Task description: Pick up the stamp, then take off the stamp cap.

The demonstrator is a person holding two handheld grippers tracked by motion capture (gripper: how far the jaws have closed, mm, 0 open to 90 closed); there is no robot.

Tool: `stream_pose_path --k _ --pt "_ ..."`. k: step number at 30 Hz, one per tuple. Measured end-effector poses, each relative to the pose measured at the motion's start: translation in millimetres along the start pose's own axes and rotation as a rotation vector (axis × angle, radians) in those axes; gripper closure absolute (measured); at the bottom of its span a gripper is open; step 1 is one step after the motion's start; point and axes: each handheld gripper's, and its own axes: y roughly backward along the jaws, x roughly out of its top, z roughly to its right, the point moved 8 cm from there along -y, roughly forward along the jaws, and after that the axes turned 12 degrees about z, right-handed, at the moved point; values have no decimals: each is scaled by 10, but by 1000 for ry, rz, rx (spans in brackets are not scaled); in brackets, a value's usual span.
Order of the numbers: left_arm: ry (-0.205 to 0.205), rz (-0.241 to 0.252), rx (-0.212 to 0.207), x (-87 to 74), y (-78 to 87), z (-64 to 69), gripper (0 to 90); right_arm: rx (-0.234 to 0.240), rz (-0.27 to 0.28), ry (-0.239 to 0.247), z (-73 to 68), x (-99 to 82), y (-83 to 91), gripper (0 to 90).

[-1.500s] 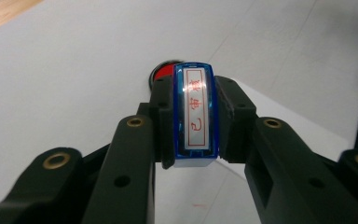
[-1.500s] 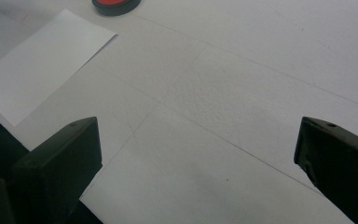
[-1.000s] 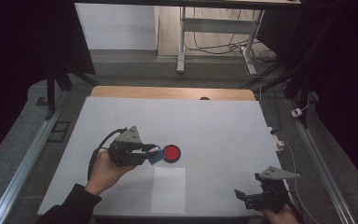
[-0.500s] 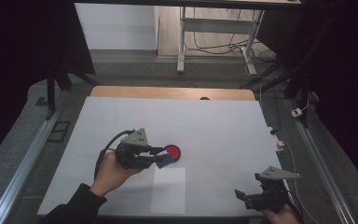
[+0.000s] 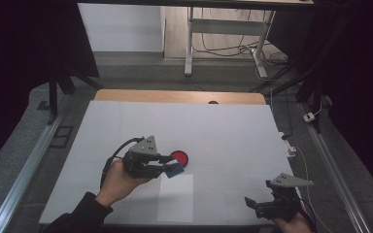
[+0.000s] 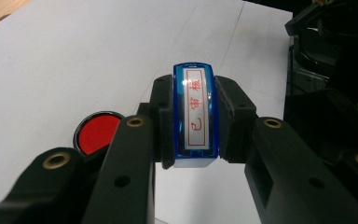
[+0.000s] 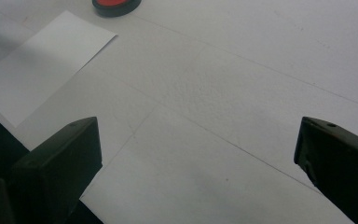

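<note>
My left gripper (image 5: 171, 166) (image 6: 196, 126) is shut on a blue stamp (image 6: 196, 116) (image 5: 174, 168) whose white label carries red characters. It hovers above the table, just over the top edge of a white sheet of paper (image 5: 176, 198) (image 7: 37, 60). A round red ink pad (image 5: 179, 157) (image 6: 95, 133) (image 7: 116, 4) lies on the table right beside the stamp, on its far side. My right gripper (image 5: 253, 204) (image 7: 196, 154) rests at the table's front right corner, open with nothing between its fingers.
The white table top (image 5: 223, 131) ends in a wooden strip (image 5: 175, 96) at the far edge. A cable and a small connector (image 5: 289, 145) lie along the right edge. Metal rails (image 5: 29, 165) flank the table on both sides.
My left gripper has moved to the right and slightly nearer with the stamp, from left of the ink pad to beside it above the paper's top edge. The right gripper has stayed still.
</note>
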Motion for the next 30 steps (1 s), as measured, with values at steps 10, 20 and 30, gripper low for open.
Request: stream_pose_path --k 10,20,30 --pt "20 7 -5 -46 -8 2 704 -3 25 5 -2 22 22 11" --pt "11 8 -16 -68 -12 21 704 22 94 16 -74 111 51 10" --pt "11 13 -23 -67 -14 31 704 95 122 25 -269 197 -16 10"
